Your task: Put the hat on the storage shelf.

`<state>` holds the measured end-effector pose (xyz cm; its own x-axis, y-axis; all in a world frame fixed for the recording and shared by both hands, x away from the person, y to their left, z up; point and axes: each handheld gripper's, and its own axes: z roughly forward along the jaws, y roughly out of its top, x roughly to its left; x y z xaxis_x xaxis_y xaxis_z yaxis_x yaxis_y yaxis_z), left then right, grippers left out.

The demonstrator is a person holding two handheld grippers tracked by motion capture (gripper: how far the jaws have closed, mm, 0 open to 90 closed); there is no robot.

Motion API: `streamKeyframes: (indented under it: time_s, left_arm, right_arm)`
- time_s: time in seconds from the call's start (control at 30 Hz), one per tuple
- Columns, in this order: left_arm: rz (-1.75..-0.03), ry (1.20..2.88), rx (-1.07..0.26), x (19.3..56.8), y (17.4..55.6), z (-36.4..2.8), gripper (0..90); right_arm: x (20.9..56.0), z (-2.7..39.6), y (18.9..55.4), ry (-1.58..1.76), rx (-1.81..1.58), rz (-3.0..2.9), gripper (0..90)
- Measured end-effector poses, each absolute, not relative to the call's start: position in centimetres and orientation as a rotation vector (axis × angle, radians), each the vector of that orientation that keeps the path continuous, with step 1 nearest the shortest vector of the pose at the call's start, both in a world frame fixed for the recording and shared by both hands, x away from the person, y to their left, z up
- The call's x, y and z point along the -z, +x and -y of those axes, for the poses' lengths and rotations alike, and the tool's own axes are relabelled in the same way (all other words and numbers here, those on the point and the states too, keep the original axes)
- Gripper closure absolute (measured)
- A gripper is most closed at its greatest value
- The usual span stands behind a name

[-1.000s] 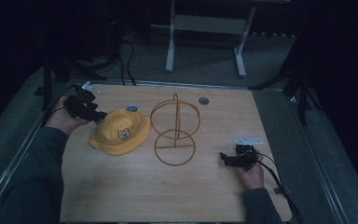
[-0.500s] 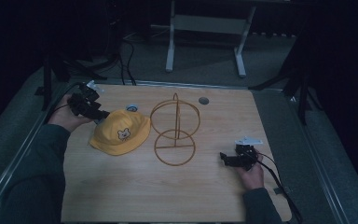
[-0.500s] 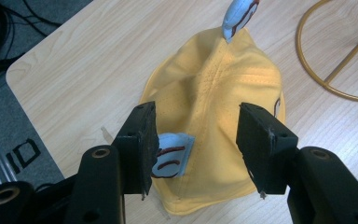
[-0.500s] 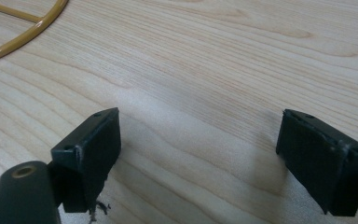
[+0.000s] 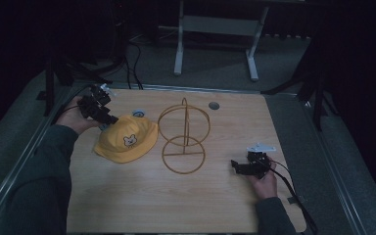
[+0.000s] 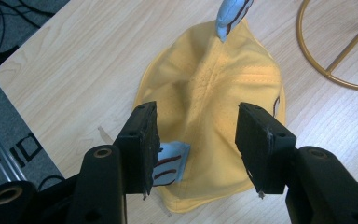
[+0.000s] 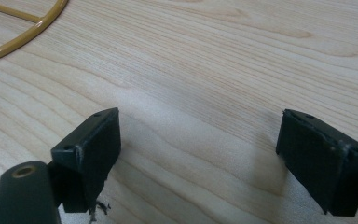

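A yellow child's hat (image 5: 126,138) with a small bear face lies on the wooden table (image 5: 142,200), left of a gold wire stand (image 5: 183,137). In the left gripper view the hat (image 6: 214,112) has light blue ear flaps (image 6: 170,162) at its rim. My left gripper (image 5: 108,119) hovers at the hat's far left edge, and its jaws stand open (image 6: 196,144) over the hat's crown with nothing held. My right gripper (image 5: 235,165) rests low at the table's right, open (image 7: 196,158) over bare wood.
The gold stand's base ring (image 7: 23,32) curves past the upper left of the right gripper view. A small round grey grommet (image 5: 214,105) sits near the table's far edge. Cables (image 5: 132,68) and a white stand frame (image 5: 215,29) lie on the floor beyond.
My left gripper has edged a little toward the hat. The right gripper and the stand have stayed put.
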<state>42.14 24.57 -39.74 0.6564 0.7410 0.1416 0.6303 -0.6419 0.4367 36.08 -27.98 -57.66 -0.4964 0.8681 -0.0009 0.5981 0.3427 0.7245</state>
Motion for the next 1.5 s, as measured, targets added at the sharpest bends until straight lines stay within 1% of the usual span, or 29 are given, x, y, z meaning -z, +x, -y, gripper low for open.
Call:
streamKeyframes:
  time_s: [0.2,0.5,0.77,1.2,1.3,1.5]
  left_arm:
    - [-1.091,2.546,-0.415,39.9,42.7,-24.2,48.8]
    - [-1.099,2.575,-0.415,40.3,43.5,-23.5,48.6]
    - [-1.114,2.57,-0.419,40.6,44.3,-23.2,48.3]
    - [-1.117,2.59,-0.385,41.5,45.2,-22.4,49.0]
    - [-1.118,2.62,-0.387,42.0,45.4,-22.1,50.1]
    - [-1.106,2.69,-0.371,43.2,46.0,-21.5,56.0]
  right_arm:
    - [57.7,28.0,36.1,1.29,-0.953,-2.225,13.6]
    - [57.7,28.0,36.1,1.29,-0.954,-2.225,13.7]
    - [57.7,28.0,36.1,1.29,-0.954,-2.225,13.6]
    - [57.7,28.0,36.1,1.29,-0.954,-2.225,13.6]
    - [57.7,28.0,36.1,1.29,-0.954,-2.225,13.6]
    - [57.7,28.0,36.1,1.29,-0.954,-2.225,13.6]
